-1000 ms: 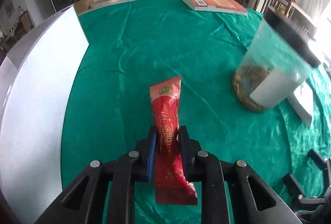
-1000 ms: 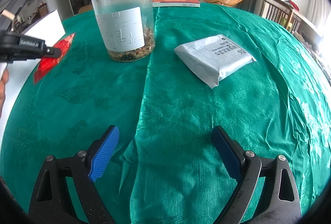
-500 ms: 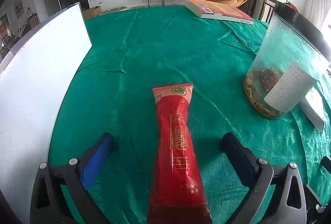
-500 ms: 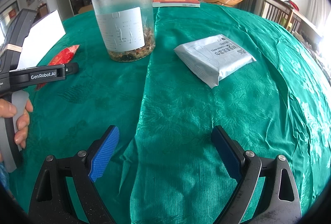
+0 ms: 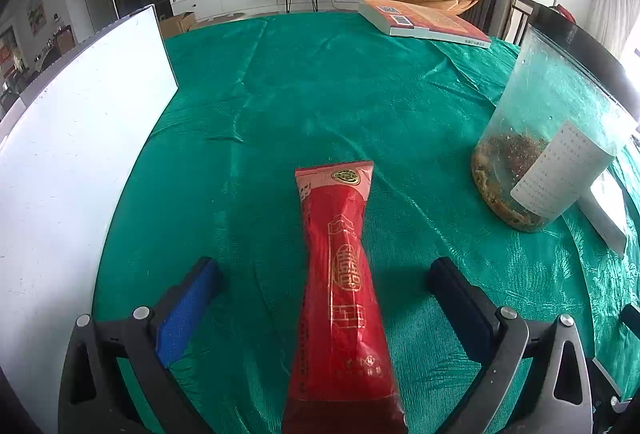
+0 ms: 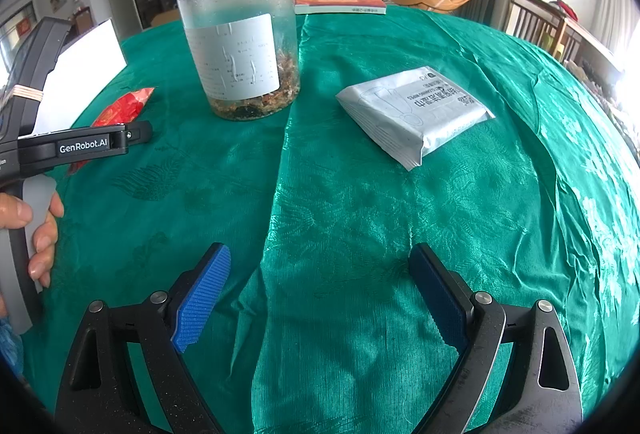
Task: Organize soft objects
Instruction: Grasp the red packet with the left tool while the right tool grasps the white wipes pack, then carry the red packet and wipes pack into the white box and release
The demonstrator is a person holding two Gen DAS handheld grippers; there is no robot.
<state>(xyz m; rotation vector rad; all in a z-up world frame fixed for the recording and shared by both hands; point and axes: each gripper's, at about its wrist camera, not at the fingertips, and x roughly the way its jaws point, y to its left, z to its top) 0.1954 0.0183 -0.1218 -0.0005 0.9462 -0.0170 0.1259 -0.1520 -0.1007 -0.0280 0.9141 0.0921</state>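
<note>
A green tablecloth (image 5: pixel 320 93) covers the table, bearing a clear jar (image 6: pixel 240 53) and a grey packet (image 6: pixel 416 113). The red pouch (image 5: pixel 340 274) lies flat between the left gripper (image 5: pixel 320 298) (jaws spread wide, touching nothing). The right gripper (image 6: pixel 320 294) gapes too, empty.

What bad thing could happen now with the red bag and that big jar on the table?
1. The red packet lies loose between the open left gripper pads; pulling back carelessly might drag or snag it.
2. The tall jar stands between the red packet and the silver packet; an arm crossing over could tip it.
3. The green tablecloth is wrinkled and shiny, so the silver packet may slide when the open right gripper pinches it.
</note>
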